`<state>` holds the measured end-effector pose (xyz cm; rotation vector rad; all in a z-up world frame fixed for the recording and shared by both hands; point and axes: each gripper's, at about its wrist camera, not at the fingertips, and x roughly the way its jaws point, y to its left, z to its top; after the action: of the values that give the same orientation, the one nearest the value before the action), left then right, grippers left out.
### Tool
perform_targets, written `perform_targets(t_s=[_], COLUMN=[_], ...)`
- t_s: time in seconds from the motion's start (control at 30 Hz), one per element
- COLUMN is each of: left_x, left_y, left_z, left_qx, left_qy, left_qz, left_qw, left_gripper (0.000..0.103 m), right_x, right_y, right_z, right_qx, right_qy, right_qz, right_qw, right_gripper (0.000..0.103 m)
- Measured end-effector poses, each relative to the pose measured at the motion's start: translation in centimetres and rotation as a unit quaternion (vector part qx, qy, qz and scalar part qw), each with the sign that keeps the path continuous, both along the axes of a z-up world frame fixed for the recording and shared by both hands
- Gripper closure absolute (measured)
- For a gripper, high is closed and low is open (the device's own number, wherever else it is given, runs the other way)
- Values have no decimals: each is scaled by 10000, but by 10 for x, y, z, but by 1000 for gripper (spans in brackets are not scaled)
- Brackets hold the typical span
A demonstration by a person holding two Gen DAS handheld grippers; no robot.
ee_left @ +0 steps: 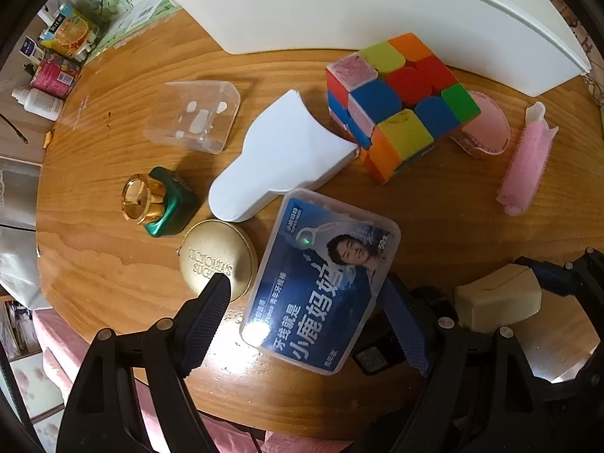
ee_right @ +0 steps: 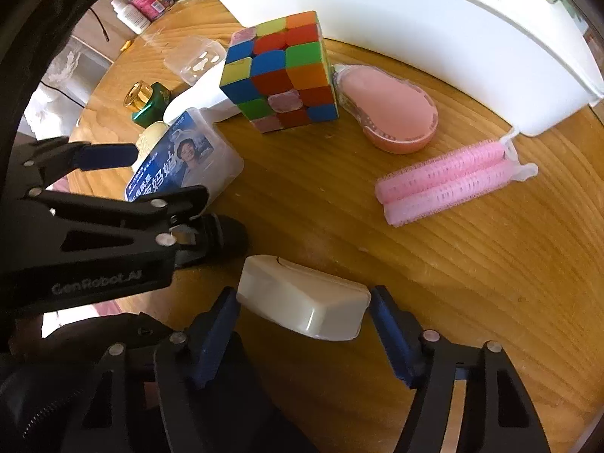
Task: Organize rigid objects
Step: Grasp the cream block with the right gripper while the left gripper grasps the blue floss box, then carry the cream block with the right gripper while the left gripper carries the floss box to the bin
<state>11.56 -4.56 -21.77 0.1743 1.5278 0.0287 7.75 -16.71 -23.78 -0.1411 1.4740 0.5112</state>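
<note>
Nearest the right gripper (ee_right: 304, 334) lay a cream plastic case (ee_right: 302, 302), long axis running nine to three between the part-open jaws; whether the pads pressed it I cannot tell; the left gripper (ee_left: 313, 324) stood wide around a blue floss-pick box (ee_left: 321, 283), long axis pointing toward one o'clock, flat on the wooden table (ee_left: 453, 226), pads apart from it.

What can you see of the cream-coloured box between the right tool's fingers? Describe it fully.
The cream box is a small, smooth, glossy plastic case with rounded corners and a thin lid seam. It lies flat on the wooden table, between the fingers of the right tool; each blue pad appears to meet an end.
</note>
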Motion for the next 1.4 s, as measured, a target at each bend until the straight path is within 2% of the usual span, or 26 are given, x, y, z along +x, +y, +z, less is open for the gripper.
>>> perform_targets(t_s=[0.07,0.17,0.7,1.1,1.4], left_x=[3,6,-9,-19,-24], left_y=[1,-1,4,11,19], left_z=[-2,-4,4,37,71], left_qx=[3,-120,-315,-447,-555], left_qy=[23,58,-172,-642,-1124], left_qz=[27,97,316,458,605], left_qw=[10000,9999,9989,9959,9903], left_gripper=[21,29,35,36,36], right_x=[0,1,-2,-8,-8], right_y=[0,-1,1,-6,-15], right_z=[0,1,5,23,44], right_qx=[-14,-5,-2,-67,42], right_qy=[-11,-21,-166,-551,-835], right_qz=[34,40,105,28,-51], right_qw=[10000,10000,9998,9985,9965], right_gripper=[35,35,36,36,36])
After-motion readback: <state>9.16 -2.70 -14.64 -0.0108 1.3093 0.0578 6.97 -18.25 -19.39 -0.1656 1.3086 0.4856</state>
